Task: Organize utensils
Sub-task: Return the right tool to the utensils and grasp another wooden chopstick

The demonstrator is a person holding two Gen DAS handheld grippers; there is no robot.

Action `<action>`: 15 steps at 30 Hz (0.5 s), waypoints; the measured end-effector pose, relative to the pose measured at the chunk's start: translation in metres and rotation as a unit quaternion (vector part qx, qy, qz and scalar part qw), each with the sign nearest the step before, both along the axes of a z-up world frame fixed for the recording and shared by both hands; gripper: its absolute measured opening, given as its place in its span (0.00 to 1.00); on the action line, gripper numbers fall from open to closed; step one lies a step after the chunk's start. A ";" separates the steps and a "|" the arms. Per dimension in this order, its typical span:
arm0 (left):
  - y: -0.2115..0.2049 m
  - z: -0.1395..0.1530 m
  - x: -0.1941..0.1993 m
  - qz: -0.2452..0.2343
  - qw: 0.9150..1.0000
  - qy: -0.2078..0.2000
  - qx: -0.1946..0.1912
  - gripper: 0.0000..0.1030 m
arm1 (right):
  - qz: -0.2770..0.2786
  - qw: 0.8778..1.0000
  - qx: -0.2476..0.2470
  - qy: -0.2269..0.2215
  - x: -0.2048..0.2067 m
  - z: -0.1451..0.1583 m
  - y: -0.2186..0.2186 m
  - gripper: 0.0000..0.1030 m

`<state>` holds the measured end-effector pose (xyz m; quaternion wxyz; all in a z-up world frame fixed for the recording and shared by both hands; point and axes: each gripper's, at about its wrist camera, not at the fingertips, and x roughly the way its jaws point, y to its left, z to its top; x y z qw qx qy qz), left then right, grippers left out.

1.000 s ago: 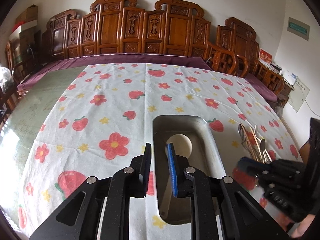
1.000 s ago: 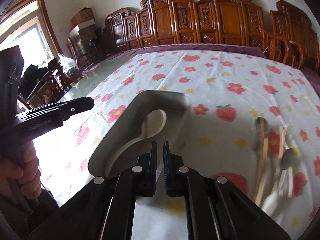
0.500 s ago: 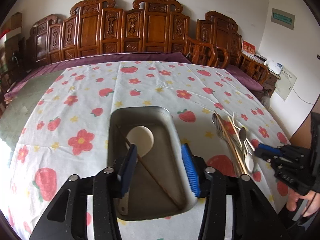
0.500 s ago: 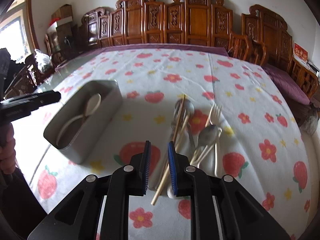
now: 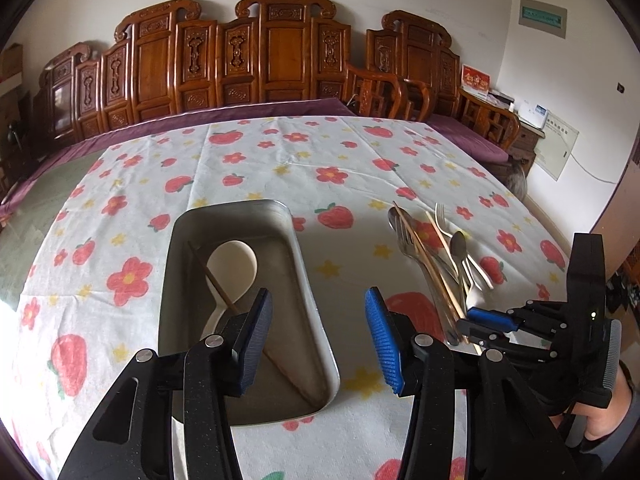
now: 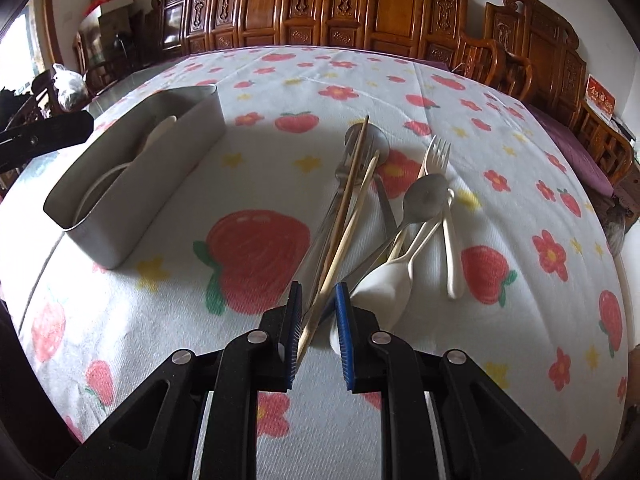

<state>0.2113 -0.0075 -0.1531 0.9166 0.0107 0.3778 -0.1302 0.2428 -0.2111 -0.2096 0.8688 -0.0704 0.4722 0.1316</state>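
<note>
A metal tray (image 5: 305, 280) sits on the strawberry tablecloth and holds a white spoon (image 5: 234, 264) and one chopstick (image 5: 216, 284). My left gripper (image 5: 318, 296) hovers open over the tray's right rim with nothing between its fingers. To the tray's right lies a loose pile: two chopsticks (image 6: 348, 208), a metal spoon (image 6: 424, 196), a cream fork (image 6: 436, 156) and a white spoon (image 6: 384, 284). My right gripper (image 6: 319, 288) is low at the pile's near end. Its jaws stand narrowly apart with the chopsticks' ends between them, not pinched. The left wrist view shows the right gripper (image 5: 464, 320) too.
The tray (image 6: 160, 176) stands left of the pile in the right wrist view. A metal fork (image 6: 342, 168) lies under the chopsticks. Carved wooden chairs (image 5: 280, 60) line the far side of the table. The table's right edge (image 5: 552, 232) is close beyond the pile.
My left jaws have widened and a chopstick now lies in the tray. My right gripper swung from over the tray to the pile, sank, and parted slightly around the chopstick ends.
</note>
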 end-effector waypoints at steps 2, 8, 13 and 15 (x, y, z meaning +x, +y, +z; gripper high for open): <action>-0.003 0.000 -0.002 -0.002 1.000 -0.002 0.003 0.45 | -0.001 1.000 0.001 0.003 -0.003 -0.001 -0.001 0.18; -0.008 -0.001 -0.007 -0.001 1.000 -0.003 0.005 0.45 | -0.011 1.000 0.007 0.009 -0.006 -0.002 -0.012 0.07; -0.017 0.001 -0.016 -0.005 1.000 -0.009 0.009 0.45 | -0.025 0.999 0.020 0.006 -0.009 0.002 -0.029 0.00; -0.022 0.001 -0.018 -0.007 1.000 -0.011 0.013 0.45 | -0.031 0.999 0.026 -0.001 -0.010 0.005 -0.036 0.00</action>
